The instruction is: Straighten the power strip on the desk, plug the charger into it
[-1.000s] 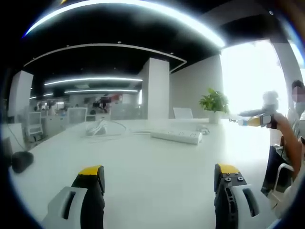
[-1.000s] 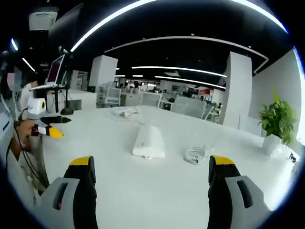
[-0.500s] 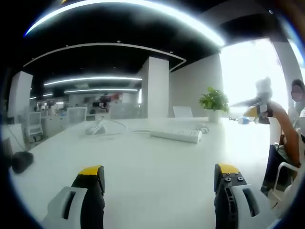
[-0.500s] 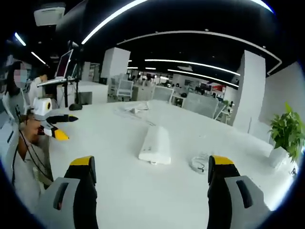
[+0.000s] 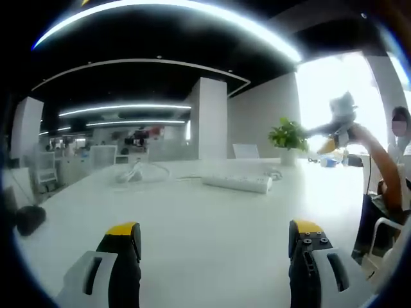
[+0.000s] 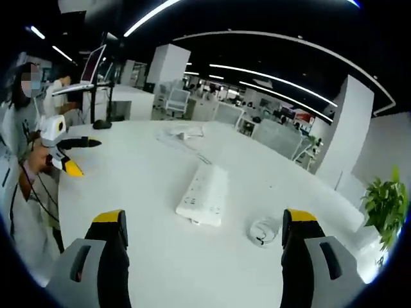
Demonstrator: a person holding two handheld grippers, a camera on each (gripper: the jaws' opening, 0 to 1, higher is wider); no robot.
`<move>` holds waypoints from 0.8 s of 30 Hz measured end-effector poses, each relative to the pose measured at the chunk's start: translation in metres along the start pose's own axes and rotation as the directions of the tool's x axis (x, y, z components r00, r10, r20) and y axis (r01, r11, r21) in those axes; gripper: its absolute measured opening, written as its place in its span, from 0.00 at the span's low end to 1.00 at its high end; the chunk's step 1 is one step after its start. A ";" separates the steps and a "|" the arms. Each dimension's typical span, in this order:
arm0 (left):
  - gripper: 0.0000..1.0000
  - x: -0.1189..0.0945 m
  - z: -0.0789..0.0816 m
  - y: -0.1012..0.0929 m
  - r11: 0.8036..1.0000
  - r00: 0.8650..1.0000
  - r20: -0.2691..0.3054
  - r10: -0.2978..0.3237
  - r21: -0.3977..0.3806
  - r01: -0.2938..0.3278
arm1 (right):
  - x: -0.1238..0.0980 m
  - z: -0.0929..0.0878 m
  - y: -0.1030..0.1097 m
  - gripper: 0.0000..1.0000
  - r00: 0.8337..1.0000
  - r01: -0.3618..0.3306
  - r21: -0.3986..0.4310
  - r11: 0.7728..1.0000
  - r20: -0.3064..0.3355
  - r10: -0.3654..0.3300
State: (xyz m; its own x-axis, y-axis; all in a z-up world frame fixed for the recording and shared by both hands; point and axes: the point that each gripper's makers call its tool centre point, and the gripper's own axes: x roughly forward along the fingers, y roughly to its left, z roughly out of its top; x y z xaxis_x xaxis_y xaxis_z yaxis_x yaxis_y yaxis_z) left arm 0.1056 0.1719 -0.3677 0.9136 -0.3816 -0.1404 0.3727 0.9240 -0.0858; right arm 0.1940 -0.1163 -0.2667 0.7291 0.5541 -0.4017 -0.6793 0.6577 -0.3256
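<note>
My right gripper [image 6: 202, 224] hangs spread and empty above the surface [image 6: 128, 192]; the power strip [image 6: 204, 195] lies mid-surface, what may be the coiled charger cable [image 6: 262, 231] near it.

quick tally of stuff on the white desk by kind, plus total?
Power strip: 1
Coiled white cable: 1
White charger with loose cable at the far end: 1
Potted plant: 1
Total: 4
</note>
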 end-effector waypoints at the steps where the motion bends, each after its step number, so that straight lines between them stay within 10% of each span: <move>1: 0.98 0.000 0.000 0.000 1.000 1.000 -0.001 0.001 -0.001 -0.001 | 0.001 0.001 0.000 1.00 1.000 -0.003 0.001 1.000 -0.002 0.003; 24: 0.98 0.001 -0.002 -0.002 1.000 1.000 -0.007 -0.014 0.003 0.014 | 0.045 -0.012 -0.011 0.97 0.977 -0.102 0.054 0.993 -0.181 0.110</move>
State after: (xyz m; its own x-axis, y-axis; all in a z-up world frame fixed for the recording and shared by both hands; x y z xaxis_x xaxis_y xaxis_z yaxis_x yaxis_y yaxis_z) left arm 0.1053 0.1697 -0.3696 0.9073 -0.3943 -0.1461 0.3857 0.9188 -0.0843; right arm 0.2335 -0.1043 -0.2917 0.6222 0.5215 -0.5839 -0.7447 0.6243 -0.2360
